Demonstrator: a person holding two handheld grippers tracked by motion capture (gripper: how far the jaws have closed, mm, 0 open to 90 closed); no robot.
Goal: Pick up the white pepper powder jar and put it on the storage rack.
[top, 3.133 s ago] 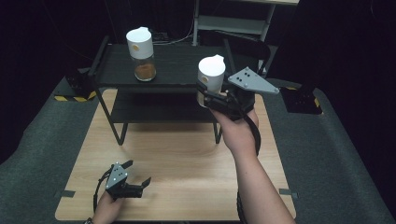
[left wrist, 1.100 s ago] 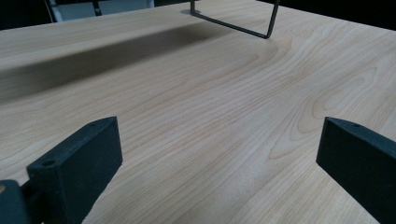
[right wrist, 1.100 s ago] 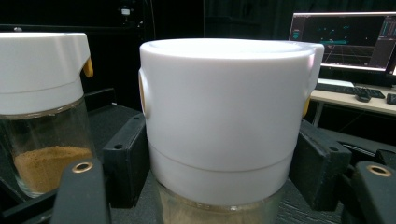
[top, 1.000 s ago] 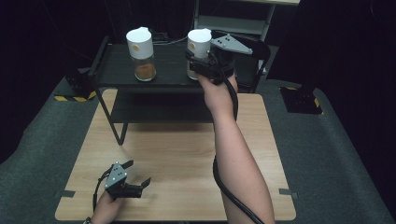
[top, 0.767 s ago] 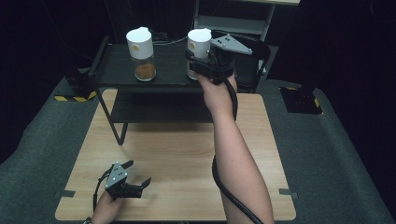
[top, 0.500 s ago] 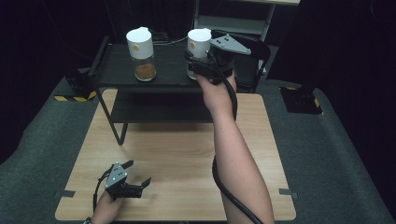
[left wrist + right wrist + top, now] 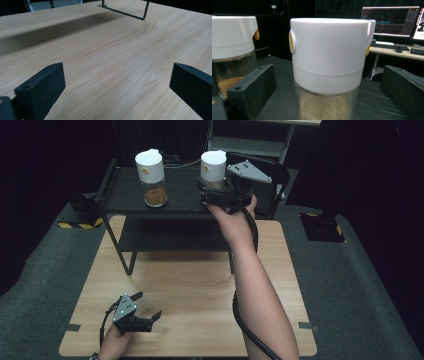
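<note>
Left tongs (image 7: 142,312): jaws apart, empty, low over the worktop (image 7: 200,285).
Right jar (image 7: 213,170): upright on the black shelf (image 7: 175,200), beside 1 other jar (image 7: 150,177).
Handling: likely rigid, slippery glass (breakable); hold the body under the white cap.
Right tongs (image 7: 210,195): jaws just opened, flanking this jar, not pressing.

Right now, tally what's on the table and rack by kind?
Spice jars with white lids: 2, left jar and right jar, both on the black rack.
Racks: 1.
Hand-held tools: 2, left tool, right tool.
Total: 5.
</note>
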